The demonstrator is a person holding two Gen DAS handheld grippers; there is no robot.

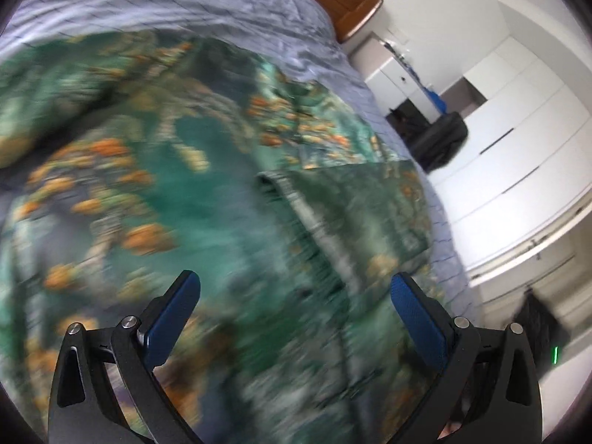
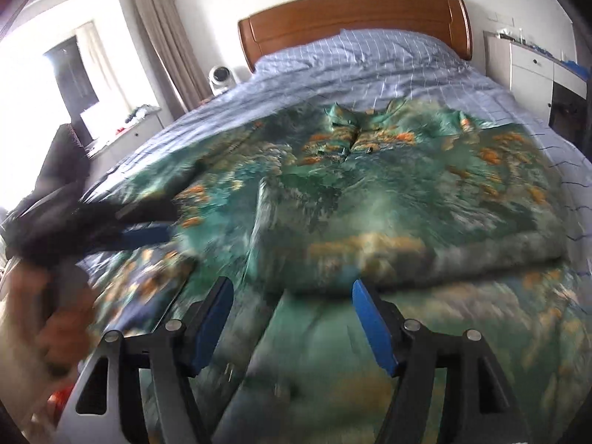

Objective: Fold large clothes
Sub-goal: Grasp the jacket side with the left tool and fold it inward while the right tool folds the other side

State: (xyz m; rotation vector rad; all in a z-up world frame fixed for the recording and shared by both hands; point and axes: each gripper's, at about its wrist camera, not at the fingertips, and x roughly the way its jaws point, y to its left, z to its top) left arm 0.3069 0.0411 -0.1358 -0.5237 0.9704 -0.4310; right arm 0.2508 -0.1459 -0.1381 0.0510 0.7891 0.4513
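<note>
Right wrist view has my right gripper spread apart and empty above the green floral garment, which lies spread below the wooden headboard, while my left gripper likewise gapes empty.

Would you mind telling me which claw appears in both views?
The left claw: it also shows at the left of the right wrist view; the right claw shows in one only.

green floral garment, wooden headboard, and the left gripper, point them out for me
green floral garment (image 2: 407,192): right wrist view, on the folded-over upper layer.
wooden headboard (image 2: 351,14): right wrist view, on the middle of its front panel.
left gripper (image 1: 296,288): left wrist view, midway between its open blue-padded fingertips.
</note>
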